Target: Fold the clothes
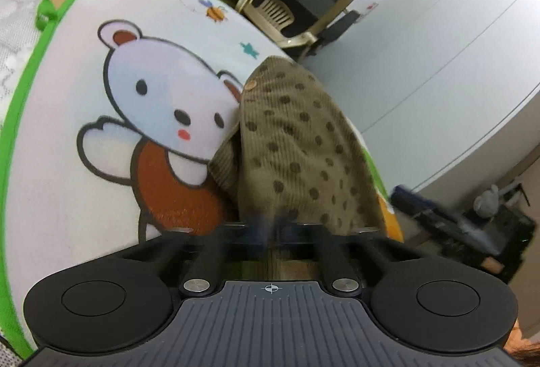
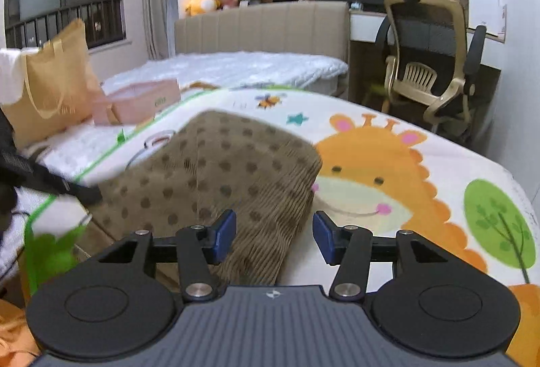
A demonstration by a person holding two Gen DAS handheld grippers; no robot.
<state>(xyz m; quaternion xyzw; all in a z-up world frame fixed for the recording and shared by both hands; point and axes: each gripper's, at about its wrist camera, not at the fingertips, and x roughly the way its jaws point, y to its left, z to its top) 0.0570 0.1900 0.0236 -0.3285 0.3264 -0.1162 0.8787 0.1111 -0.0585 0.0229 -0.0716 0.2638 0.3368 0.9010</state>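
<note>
A brown corduroy garment with dark dots [image 2: 222,174] lies folded on a cartoon play mat [image 2: 388,198] on the bed. My left gripper [image 1: 273,225] is shut on the garment [image 1: 297,144] and holds its near edge, with the cloth hanging over the closed fingers. It also shows at the left of the right wrist view [image 2: 84,193], touching the garment's left edge. My right gripper [image 2: 274,235] is open and empty, its blue pads [image 2: 225,232] just above the garment's near right corner.
A pink box [image 2: 141,100] and a tan tote bag [image 2: 54,80] sit on the bed to the left. An office chair [image 2: 435,63] stands beside the bed at the right. The mat's green edge [image 2: 50,252] is close at the left.
</note>
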